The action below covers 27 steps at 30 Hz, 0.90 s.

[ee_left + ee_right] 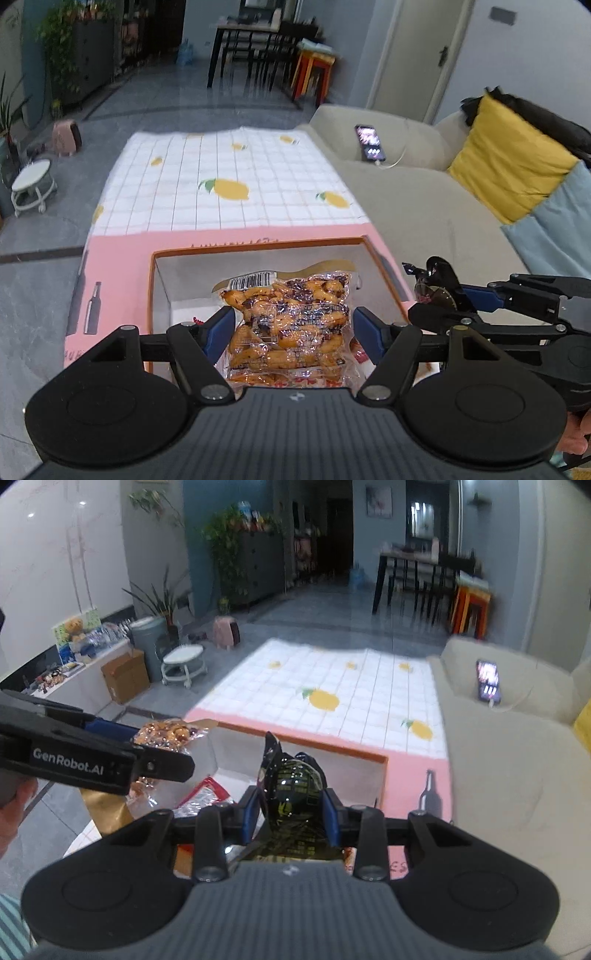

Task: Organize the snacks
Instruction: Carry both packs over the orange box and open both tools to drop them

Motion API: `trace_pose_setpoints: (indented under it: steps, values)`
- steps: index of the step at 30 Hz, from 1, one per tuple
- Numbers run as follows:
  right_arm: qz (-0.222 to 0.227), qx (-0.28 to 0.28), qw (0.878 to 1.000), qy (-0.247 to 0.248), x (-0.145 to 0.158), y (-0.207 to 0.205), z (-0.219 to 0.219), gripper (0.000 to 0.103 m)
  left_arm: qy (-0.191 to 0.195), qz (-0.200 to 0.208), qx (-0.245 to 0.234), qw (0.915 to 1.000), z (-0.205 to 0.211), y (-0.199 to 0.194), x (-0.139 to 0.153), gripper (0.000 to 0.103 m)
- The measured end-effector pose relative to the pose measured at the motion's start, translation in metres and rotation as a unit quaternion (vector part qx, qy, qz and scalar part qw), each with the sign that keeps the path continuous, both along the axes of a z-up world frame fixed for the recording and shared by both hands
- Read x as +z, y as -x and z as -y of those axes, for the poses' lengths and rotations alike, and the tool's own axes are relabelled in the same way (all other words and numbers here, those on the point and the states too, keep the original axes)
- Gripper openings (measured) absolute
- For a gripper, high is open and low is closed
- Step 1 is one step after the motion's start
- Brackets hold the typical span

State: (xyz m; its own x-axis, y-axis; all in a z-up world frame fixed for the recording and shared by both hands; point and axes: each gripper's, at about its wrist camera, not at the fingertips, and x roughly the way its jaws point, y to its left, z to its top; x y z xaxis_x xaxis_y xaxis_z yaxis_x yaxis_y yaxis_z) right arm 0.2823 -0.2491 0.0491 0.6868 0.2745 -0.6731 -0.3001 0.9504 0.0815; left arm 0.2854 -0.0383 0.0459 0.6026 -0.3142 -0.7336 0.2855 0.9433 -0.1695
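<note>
A clear vacuum pack of orange-brown snacks point(291, 306) hangs over an open white box with an orange rim point(258, 245). My left gripper point(293, 326) is shut on the pack, its blue pads pressing both sides. The right wrist view shows the same pack point(166, 733) at the left, in the left gripper's tips. My right gripper point(291, 806) is shut on a dark, shiny snack bag with green print point(295, 781), also above the box point(332, 747). From the left wrist view that dark bag point(436, 275) shows at the right.
The box stands on a table with a pink and lemon-print cloth point(229, 166). A red and white packet point(207, 797) lies inside the box. A beige sofa point(406, 206) with a phone point(369, 142) and a yellow cushion point(509, 158) runs along the right.
</note>
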Motion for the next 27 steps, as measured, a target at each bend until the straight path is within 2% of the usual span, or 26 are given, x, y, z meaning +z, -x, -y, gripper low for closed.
trace_pose_setpoints:
  steps: [4,7,16,27]
  values:
    - [-0.043,-0.002,0.999,0.012,-0.027,-0.045,-0.002,0.034,-0.011,-0.033,0.006,0.9994,0.005,-0.037,-0.028,0.081]
    - [-0.071,-0.001,0.997,0.029,-0.052,-0.070,-0.008,0.034,-0.035,-0.058,0.009,0.9977,0.010,-0.061,-0.052,0.081]
    - [-0.113,0.026,0.990,0.085,-0.114,-0.127,-0.023,0.034,-0.075,-0.108,0.009,0.9913,0.019,-0.111,-0.107,0.081]
    - [-0.130,0.043,0.983,0.119,-0.143,-0.145,-0.035,0.034,-0.089,-0.128,0.007,0.9878,0.024,-0.126,-0.134,0.083]
